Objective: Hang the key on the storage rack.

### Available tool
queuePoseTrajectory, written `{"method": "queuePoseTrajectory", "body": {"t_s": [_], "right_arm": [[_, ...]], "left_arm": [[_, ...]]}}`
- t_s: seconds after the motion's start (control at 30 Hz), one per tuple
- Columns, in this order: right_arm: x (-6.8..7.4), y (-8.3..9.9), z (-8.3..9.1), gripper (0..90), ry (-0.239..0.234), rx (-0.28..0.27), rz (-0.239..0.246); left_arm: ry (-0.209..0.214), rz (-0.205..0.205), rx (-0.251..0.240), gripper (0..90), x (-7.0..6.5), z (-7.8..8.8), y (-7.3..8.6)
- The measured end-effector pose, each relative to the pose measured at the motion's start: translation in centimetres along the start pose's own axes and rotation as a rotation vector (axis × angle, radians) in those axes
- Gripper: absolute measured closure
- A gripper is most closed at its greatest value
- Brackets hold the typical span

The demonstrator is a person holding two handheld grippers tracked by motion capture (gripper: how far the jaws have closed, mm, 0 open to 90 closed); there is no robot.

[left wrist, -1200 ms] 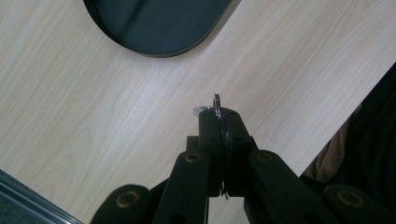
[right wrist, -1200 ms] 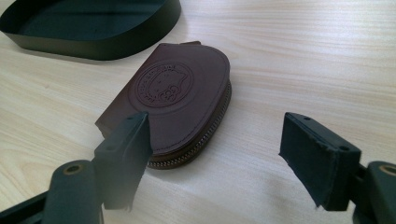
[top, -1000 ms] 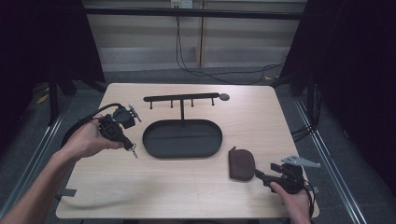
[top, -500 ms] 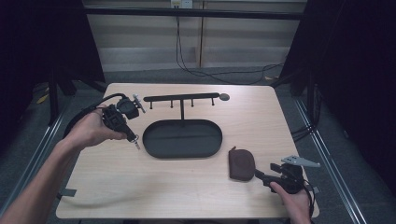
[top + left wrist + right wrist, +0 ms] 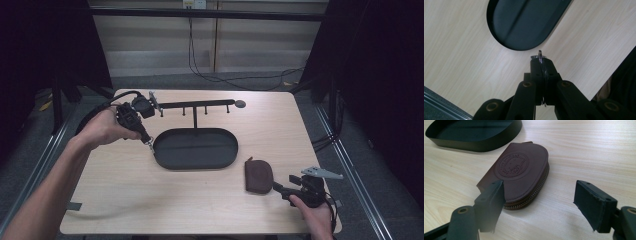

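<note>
My left gripper [image 5: 149, 143] hangs in the air by the left end of the black oval tray [image 5: 195, 165], tilted down. Its jaws are shut on a small metal ring [image 5: 540, 55] that pokes out at the tips of the left gripper [image 5: 541, 62], above the tray's rim [image 5: 499, 42]. A brown zip pouch [image 5: 258, 175] lies flat on the table in front of the tray's right end. My right gripper [image 5: 280, 189] rests low at the table's front right, open. In the right gripper view the pouch [image 5: 521, 170] lies just ahead of the right gripper [image 5: 540, 188], with its near edge by the left jaw.
A black bar with several small hooks [image 5: 200, 105] stands on a post behind the tray. The wooden table [image 5: 150, 200] has bare room at the front left. Dark frame rails and cables run along the table's sides and back.
My left hand has lifted and moved away from me towards the left end of the hook bar, still gripping the ring. The right gripper and the pouch have stayed put.
</note>
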State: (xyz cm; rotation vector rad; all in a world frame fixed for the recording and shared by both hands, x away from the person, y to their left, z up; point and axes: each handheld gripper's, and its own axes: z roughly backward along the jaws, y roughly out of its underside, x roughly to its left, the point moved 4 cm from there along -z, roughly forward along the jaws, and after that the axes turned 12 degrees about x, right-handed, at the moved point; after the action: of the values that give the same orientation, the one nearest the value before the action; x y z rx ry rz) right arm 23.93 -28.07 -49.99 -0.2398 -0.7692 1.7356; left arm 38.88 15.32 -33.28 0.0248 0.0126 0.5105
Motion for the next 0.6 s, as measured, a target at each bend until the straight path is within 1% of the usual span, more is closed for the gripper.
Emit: {"method": "queuePoseTrajectory", "body": {"t_s": [0.03,0.07,0.1,0.17,0.23,0.27,0.37,0.4,0.47,0.53,0.57,0.6], "right_arm": [[0.0,0.0,0.0,24.4,-0.001,0.001,-0.001],[0.0,0.0,0.0,24.4,-0.002,0.001,-0.001],[0.0,0.0,0.0,24.4,-0.002,0.001,0.0],[0.0,0.0,0.0,24.3,-0.003,0.001,0.001],[0.0,0.0,0.0,24.1,-0.004,0.001,0.001],[0.0,0.0,0.0,24.0,-0.004,0.001,0.001],[0.0,0.0,0.0,24.0,-0.007,0.0,0.0],[0.0,0.0,0.0,24.0,-0.007,0.0,0.001],[0.0,0.0,0.0,24.0,-0.01,0.001,0.001],[0.0,0.0,0.0,24.0,-0.011,0.001,0.001],[0.0,0.0,0.0,24.0,-0.011,0.0,0.001],[0.0,0.0,0.0,24.0,-0.01,0.001,0.002]], "left_arm": [[-0.002,-0.004,-0.007,89.2,0.1,0.2,-0.2],[0.001,0.002,-0.014,89.2,0.2,0.3,-0.4],[-0.007,-0.009,-0.013,89.2,0.3,0.5,-0.5],[-0.004,-0.006,-0.02,89.2,0.5,0.7,-0.8],[0.019,-0.021,-0.031,89.2,0.8,0.7,-1.1],[0.028,-0.028,-0.028,89.1,0.9,0.7,-1.2],[0.039,-0.024,-0.035,89.2,1.1,0.7,-1.6],[0.038,-0.037,-0.034,89.2,1.2,0.7,-1.7],[0.047,-0.024,-0.033,89.1,1.5,0.8,-2.0],[0.047,-0.03,-0.033,89.1,1.8,0.9,-2.2],[0.055,-0.029,-0.033,89.1,2.0,0.9,-2.3],[0.064,-0.02,-0.037,89.1,2.1,1.0,-2.4]]}}
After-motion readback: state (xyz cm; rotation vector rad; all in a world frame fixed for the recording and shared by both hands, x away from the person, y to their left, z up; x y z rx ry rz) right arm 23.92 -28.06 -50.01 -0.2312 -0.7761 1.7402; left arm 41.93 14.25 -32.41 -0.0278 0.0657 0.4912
